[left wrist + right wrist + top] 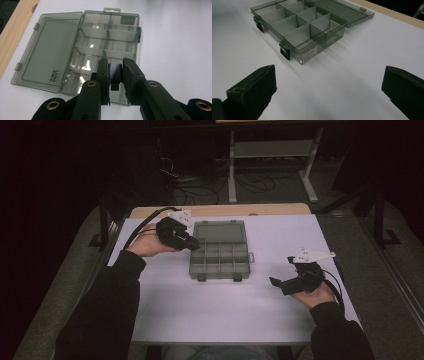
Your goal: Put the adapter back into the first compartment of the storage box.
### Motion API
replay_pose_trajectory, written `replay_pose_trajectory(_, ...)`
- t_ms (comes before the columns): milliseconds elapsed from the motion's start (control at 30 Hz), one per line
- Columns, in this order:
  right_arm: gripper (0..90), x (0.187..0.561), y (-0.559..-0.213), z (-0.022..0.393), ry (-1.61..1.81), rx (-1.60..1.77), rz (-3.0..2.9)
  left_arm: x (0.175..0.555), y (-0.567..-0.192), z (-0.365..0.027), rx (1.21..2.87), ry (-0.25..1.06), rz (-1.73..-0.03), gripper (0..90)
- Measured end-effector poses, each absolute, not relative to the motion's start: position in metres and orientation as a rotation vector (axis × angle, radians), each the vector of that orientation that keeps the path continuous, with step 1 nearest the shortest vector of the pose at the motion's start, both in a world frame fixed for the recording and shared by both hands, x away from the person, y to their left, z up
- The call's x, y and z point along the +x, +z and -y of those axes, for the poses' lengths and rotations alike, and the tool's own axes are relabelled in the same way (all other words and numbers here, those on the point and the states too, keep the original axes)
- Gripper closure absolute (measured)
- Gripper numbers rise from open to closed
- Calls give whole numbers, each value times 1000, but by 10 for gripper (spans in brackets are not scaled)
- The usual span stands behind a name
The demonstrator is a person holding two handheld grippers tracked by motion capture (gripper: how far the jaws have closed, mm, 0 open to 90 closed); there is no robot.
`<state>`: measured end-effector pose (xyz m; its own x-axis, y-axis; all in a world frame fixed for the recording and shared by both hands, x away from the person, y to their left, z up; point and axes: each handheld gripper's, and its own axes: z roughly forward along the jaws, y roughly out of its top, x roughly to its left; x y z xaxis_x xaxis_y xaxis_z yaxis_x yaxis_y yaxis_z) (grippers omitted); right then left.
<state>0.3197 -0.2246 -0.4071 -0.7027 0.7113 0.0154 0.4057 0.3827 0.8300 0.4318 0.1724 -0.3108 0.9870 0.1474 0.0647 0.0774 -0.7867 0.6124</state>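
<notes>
Holding a small black block (115, 72) pinched between its closed jaws, my left gripper (191, 242) hung over the near-left corner of the open organizer box (220, 255) at centre frame in the high view. I judged this the carrying step, the piece lifted and waiting for a compartment; the next move called for lining it over one cell and lowering it between the thin dividers before letting go. My right gripper (278, 283) rested at lower right of that frame, jaws spread wide and empty, well apart from the box. That box was smoky translucent plastic, rectangular, its flat lid (50, 50) folded back on the white table (200, 310), with dark latches (285, 53) on the front wall.
</notes>
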Motion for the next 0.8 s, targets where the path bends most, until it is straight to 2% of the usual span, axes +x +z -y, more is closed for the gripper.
replay_pose_trajectory(800,0,319,-409,225,1230,994,-2309,471,-354,-194,2443,145,-261,759)
